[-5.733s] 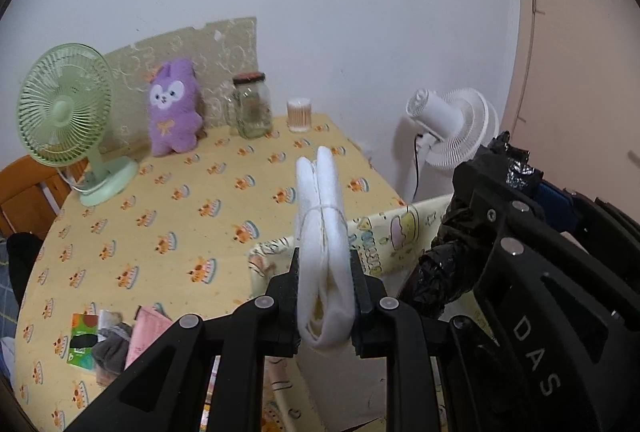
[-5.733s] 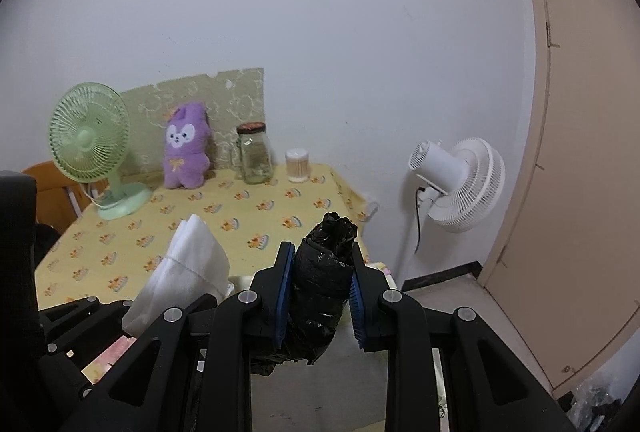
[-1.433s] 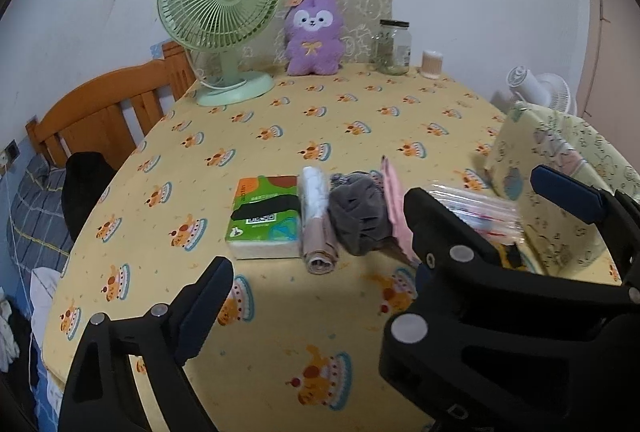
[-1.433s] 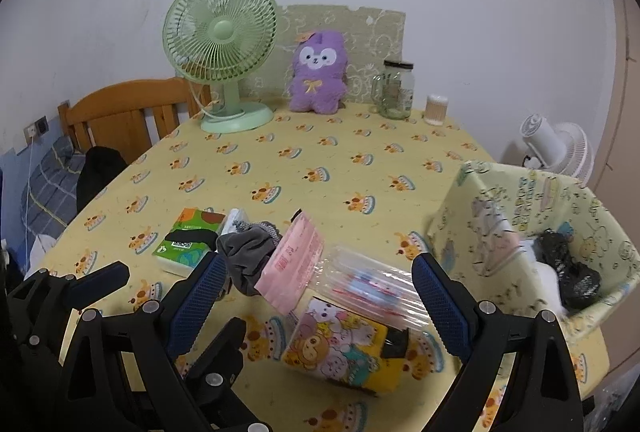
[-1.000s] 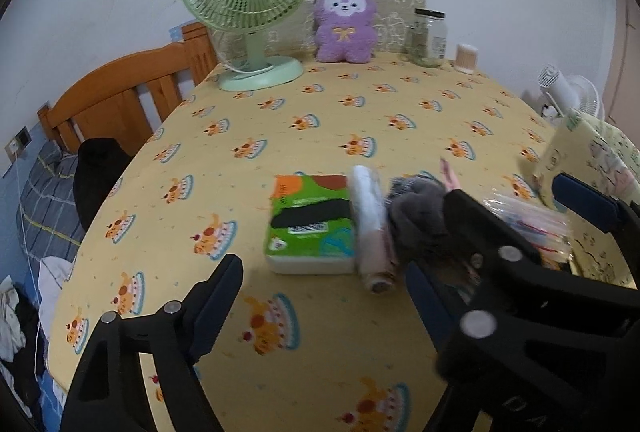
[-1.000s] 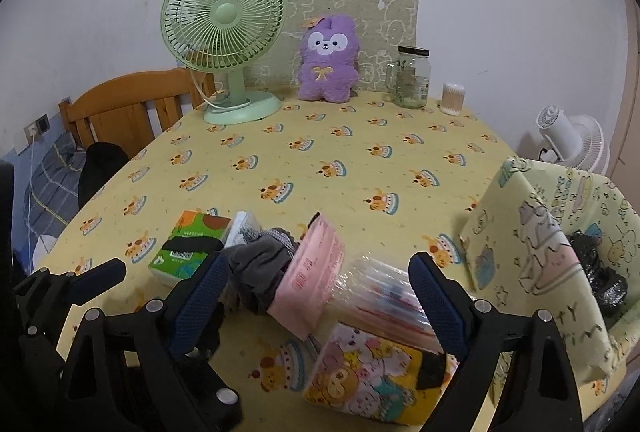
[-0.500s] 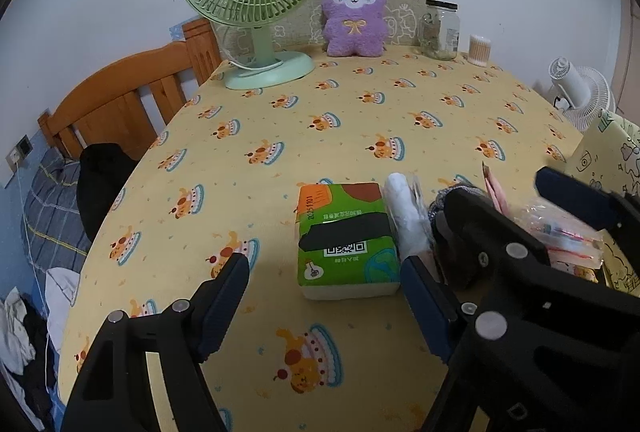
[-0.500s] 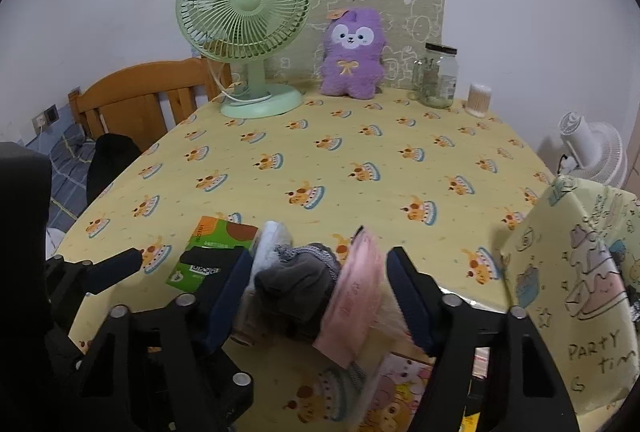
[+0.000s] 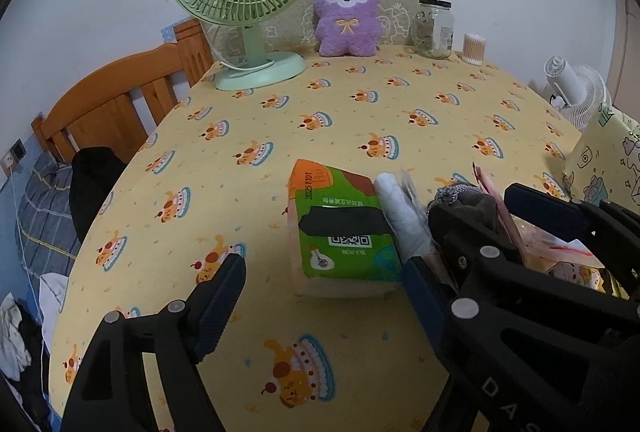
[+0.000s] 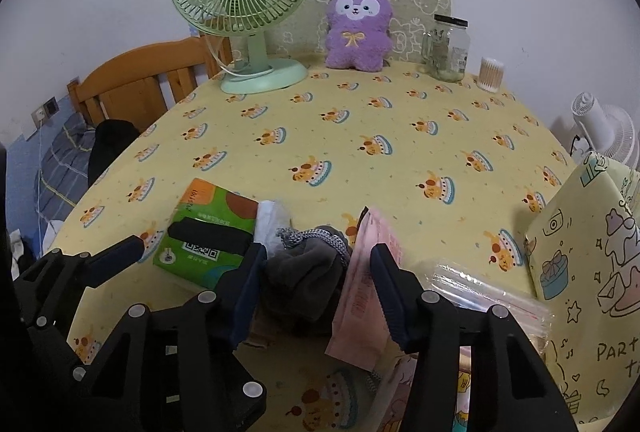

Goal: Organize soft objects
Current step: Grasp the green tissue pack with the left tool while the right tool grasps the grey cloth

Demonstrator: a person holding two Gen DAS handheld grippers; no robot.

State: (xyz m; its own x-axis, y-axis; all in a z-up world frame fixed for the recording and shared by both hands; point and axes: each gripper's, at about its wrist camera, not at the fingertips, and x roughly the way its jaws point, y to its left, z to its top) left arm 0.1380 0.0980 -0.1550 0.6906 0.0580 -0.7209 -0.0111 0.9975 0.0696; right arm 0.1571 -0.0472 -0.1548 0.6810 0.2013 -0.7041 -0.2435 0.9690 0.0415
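Note:
A green tissue pack [image 9: 344, 228], a white roll [image 9: 400, 216], a grey cloth bundle [image 10: 304, 272] and a pink packet [image 10: 360, 284] lie side by side on the yellow tablecloth [image 10: 360, 120]. My left gripper [image 9: 320, 296] stands open, low over the table, with the tissue pack's near end just ahead of its fingers. My right gripper [image 10: 318, 284] is closing, and its pads touch the grey bundle on one side and the pink packet on the other. In the left wrist view the right gripper [image 9: 500, 212] straddles that same pair.
A yellow party bag [image 10: 580, 252] stands open at the right. A clear plastic packet [image 10: 480, 292] lies beside the pink one. At the back are a green fan [image 10: 244, 4], a purple plush [image 10: 356, 28], a jar [image 10: 446, 48] and a cotton-swab tub [image 10: 490, 74]. A wooden chair [image 10: 136, 84] stands to the left.
The white cloth and black bundle held earlier are out of the jaws. Both grippers have come low over the row of things. The right jaws have narrowed onto the grey bundle and pink packet.

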